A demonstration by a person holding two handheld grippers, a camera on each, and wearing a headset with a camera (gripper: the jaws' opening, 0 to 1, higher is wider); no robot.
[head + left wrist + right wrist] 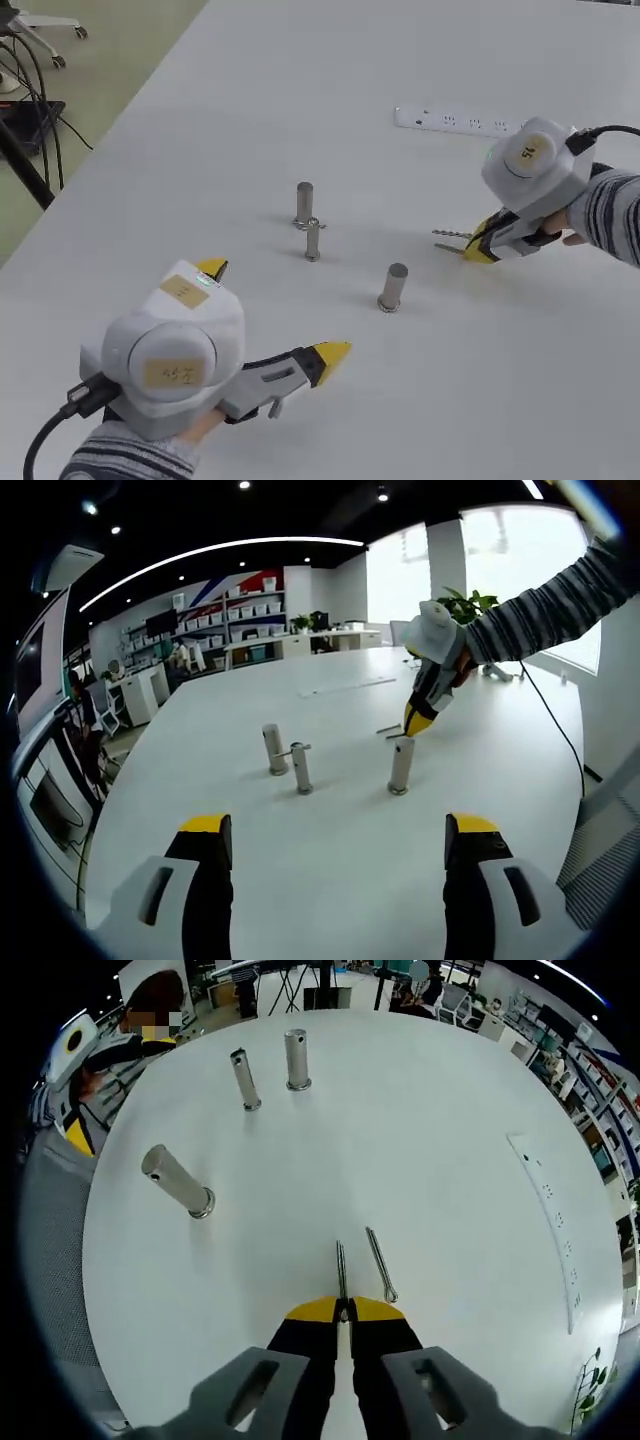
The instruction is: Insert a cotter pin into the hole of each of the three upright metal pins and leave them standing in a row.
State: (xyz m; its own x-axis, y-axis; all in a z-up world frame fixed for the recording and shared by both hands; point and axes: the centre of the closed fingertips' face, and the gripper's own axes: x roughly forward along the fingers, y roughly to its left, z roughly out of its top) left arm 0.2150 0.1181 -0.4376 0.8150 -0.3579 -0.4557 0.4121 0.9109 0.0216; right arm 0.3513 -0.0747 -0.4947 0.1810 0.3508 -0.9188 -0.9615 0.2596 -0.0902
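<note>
Right gripper (343,1309) pinches one cotter pin (340,1266) at the table (300,100), a spare (380,1263) beside it; left gripper (335,830) hangs open. Middle pin (313,241) seems already fitted, though it's small; far pin (304,202) and near pin (393,287) remain.

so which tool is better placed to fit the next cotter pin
Right, likely. The right tool is shut on a cotter pin at the table, with a metal pin standing close by. The left tool is open and holds nothing.
</note>
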